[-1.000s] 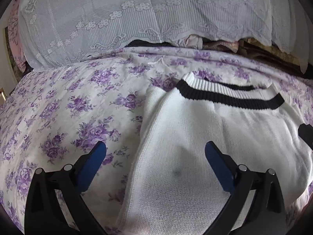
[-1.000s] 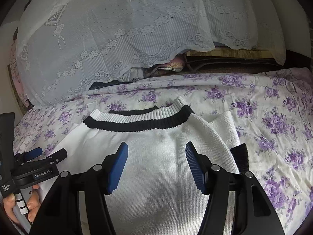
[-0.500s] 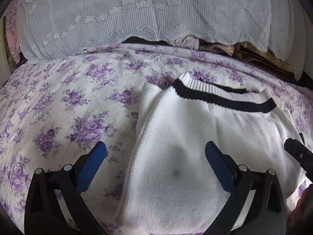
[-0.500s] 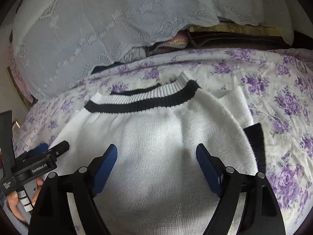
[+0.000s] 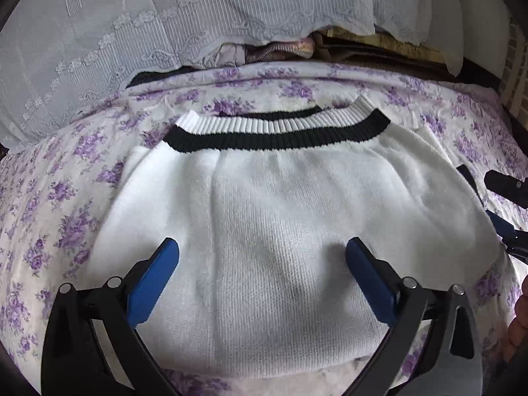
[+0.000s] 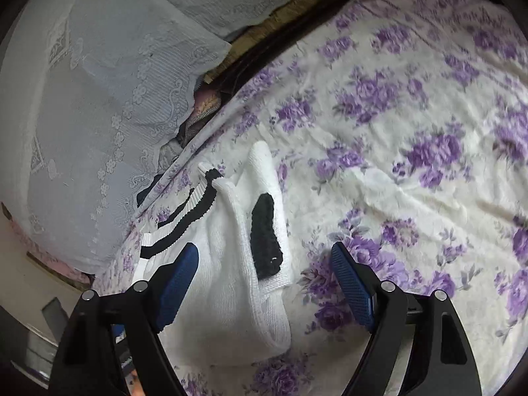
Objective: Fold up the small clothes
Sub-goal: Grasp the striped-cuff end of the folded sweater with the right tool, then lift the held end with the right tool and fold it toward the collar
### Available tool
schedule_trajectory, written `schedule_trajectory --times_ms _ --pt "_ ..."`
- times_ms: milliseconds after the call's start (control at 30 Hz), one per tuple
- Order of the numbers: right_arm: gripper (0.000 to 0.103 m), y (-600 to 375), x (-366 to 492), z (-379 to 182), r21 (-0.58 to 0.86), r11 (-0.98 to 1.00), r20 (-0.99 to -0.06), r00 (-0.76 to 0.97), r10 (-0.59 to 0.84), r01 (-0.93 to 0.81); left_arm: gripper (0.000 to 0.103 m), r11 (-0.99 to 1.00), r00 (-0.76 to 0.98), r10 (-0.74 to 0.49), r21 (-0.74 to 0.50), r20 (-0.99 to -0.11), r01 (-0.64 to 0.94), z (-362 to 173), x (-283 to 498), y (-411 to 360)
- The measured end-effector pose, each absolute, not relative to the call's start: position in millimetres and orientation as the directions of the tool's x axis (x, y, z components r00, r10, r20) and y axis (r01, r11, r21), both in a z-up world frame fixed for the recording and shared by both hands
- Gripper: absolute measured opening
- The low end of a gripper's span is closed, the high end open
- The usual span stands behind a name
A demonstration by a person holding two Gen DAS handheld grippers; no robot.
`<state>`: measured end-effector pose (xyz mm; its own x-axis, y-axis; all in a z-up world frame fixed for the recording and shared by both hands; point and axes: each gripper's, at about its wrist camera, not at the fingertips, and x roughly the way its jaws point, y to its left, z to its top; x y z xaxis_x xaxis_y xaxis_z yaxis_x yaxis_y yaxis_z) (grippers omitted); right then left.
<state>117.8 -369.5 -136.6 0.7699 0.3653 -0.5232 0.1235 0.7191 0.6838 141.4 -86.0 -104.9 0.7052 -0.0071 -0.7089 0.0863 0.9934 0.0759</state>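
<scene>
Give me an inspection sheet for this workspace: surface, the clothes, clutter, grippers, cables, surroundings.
Surface: bedsheet with purple flowers, wrinkled.
Job's things: white sweater with black-striped collar, lying flat, sleeves folded in; black sleeve cuff on top.
Clutter: nothing seen.
Grippers: left gripper open over the sweater; right gripper open over the sleeve.
Cables: nothing seen.
Surroundings: lace cloth draped over a pile behind the bed.

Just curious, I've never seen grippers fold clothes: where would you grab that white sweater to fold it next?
Probably the loose sleeve edge with the black cuff on the white sweater, coming in from its right side with the right gripper. That edge is free at the sweater's side above the floral sheet, and the open jaws already straddle it.
</scene>
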Motion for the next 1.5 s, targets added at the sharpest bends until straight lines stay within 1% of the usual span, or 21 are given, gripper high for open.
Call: schedule_trajectory --times_ms 100,167,200,233,267,300,333,367,400,433,533,600,733,833,933,1067,1167,1200,1233,1333,1500 --pt "0.082 -360 134 -137 0.674 0.732 -0.521 0.765 0.378 0.096 0.099 0.996 0.695 -0.028 0.042 -0.718 0.083 -107 145 -83" --pt "0.077 -351 150 -140 0.664 0.744 -0.528 0.751 0.396 0.075 0.099 0.996 0.694 -0.029 0.037 -0.72 0.08 -108 147 -83" --pt "0.069 -347 157 -142 0.647 0.759 -0.541 0.742 0.396 0.066 0.099 0.996 0.696 -0.029 0.038 -0.718 0.081 -107 149 -85" --pt "0.055 -344 163 -143 0.636 0.77 -0.549 0.733 0.401 0.055 0.099 0.996 0.697 -0.028 0.041 -0.717 0.082 -107 151 -87" --pt "0.047 -342 166 -144 0.634 0.772 -0.554 0.727 0.406 0.052 0.099 0.995 0.697 -0.019 0.051 -0.716 0.081 -107 153 -90" --pt "0.032 -343 166 -145 0.643 0.764 -0.546 0.733 0.406 0.055 0.099 0.995 0.7 -0.011 0.062 -0.715 0.079 -107 153 -92" --pt "0.028 -345 163 -144 0.666 0.745 -0.522 0.742 0.421 0.045 0.097 0.994 0.704 -0.004 0.071 -0.71 0.078 -107 153 -95" --pt "0.027 -345 160 -139 0.675 0.737 -0.502 0.751 0.429 0.03 0.095 0.994 0.708 -0.006 0.074 -0.706 0.083 -106 153 -96" --pt "0.025 -341 157 -133 0.671 0.742 -0.486 0.758 0.435 0.004 0.088 0.993 0.71 -0.016 0.072 -0.704 0.094 -105 152 -98" --pt "0.025 -333 153 -124 0.655 0.755 -0.473 0.765 0.437 -0.026 0.084 0.992 0.711 -0.021 0.074 -0.703 0.102 -103 151 -99" --pt "0.025 -305 145 -101 0.583 0.807 -0.462 0.779 0.424 -0.094 0.082 0.99 0.712 -0.027 0.08 -0.702 0.116 -96 156 -105" --pt "0.025 -291 140 -90 0.548 0.828 -0.458 0.787 0.413 -0.116 0.082 0.992 0.705 -0.042 0.052 -0.708 0.112 -91 165 -105" --pt "0.025 -276 137 -74 0.539 0.83 -0.455 0.78 0.43 -0.143 0.081 0.995 0.677 -0.05 0.022 -0.734 0.098 -87 185 -106" --pt "0.025 -265 142 -63 0.541 0.827 -0.462 0.766 0.447 -0.156 0.081 0.993 0.698 -0.065 0.023 -0.713 0.115 -80 182 -105" --pt "0.025 -245 143 -54 0.522 0.836 -0.472 0.759 0.449 -0.17 0.081 0.997 0.708 -0.052 0.006 -0.704 0.079 -72 188 -89" --pt "0.025 -214 143 -44 0.499 0.841 -0.477 0.743 0.469 -0.21 0.081 1.0 0.689 -0.002 -0.019 -0.725 -0.017 -70 213 -53" --pt "0.025 -184 140 -39 0.455 0.86 -0.495 0.736 0.461 -0.232 0.074 0.999 0.656 -0.024 -0.041 -0.754 -0.011 -73 227 -38" --pt "0.025 -176 139 -37 0.44 0.865 -0.498 0.736 0.457 -0.24 0.065 0.997 0.654 -0.065 -0.072 -0.754 0.016 -73 226 -32" --pt "0.025 -168 138 -35 0.431 0.867 -0.496 0.736 0.46 -0.251 0.06 0.994 0.654 -0.099 -0.105 -0.75 0.031 -73 226 -25" --pt "0.025 -147 142 -29 0.437 0.858 -0.502 0.717 0.483 -0.272 0.059 0.985 0.662 -0.14 -0.17 -0.736 0.019 -71 224 1" --pt "0.025 -104 147 -16 0.432 0.843 -0.494 0.698 0.519 -0.321 0.059 0.988 0.7 -0.082 -0.148 -0.71 -0.035 -57 219 39"
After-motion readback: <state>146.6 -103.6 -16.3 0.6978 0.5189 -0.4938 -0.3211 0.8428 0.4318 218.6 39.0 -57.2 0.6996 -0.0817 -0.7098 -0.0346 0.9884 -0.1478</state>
